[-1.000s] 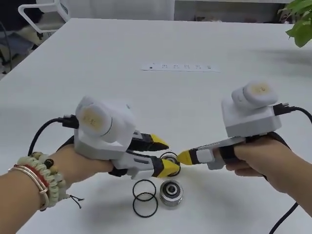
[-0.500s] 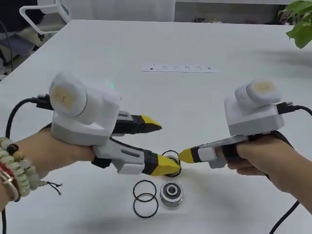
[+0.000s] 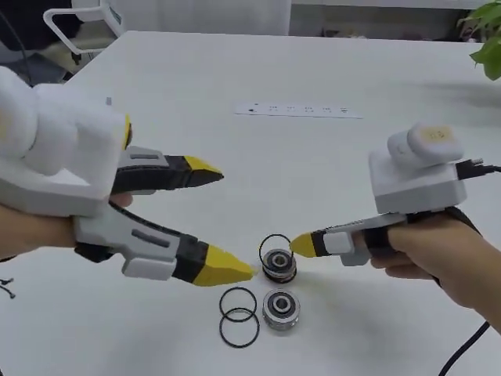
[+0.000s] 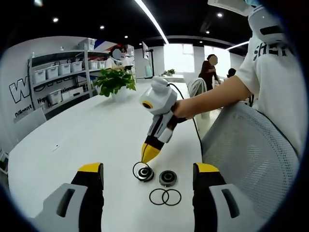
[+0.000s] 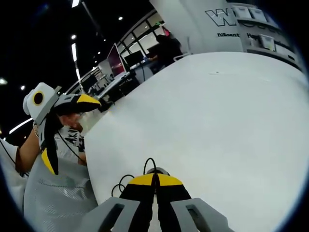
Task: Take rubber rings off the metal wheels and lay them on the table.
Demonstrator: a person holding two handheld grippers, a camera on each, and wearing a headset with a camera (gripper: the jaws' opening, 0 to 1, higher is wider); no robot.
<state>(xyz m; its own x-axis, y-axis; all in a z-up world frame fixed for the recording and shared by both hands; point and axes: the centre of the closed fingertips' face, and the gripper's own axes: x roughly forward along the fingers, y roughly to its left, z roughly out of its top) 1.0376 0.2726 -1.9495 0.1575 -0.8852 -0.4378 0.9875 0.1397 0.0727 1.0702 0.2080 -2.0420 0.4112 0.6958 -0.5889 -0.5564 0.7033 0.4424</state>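
Two metal wheels lie near the table's front edge. The far wheel [image 3: 279,265] [image 4: 144,173] has a black rubber ring [image 3: 273,241] [image 5: 146,165] standing half off it. My right gripper [image 3: 300,245] [image 5: 155,180] is shut, its yellow tips pinching that ring at the wheel's right side. The near wheel [image 3: 280,306] [image 4: 168,178] lies bare. Two loose rings [image 3: 238,314] [image 4: 165,196] rest overlapping on the table left of it. Raised to the left of the wheels, my left gripper [image 3: 223,221] [image 4: 149,170] is open and holds nothing.
A white power strip [image 3: 297,110] lies across the middle of the white table [image 3: 329,172]. A green plant [image 3: 489,47] stands at the far right corner, a chair [image 3: 78,19] beyond the far left. The right gripper's cable [image 3: 462,352] trails off the front edge.
My left gripper has drawn back to the left and up, away from the far wheel, with its jaws spread wider. The right gripper has stayed at the wheel, tips on the ring.
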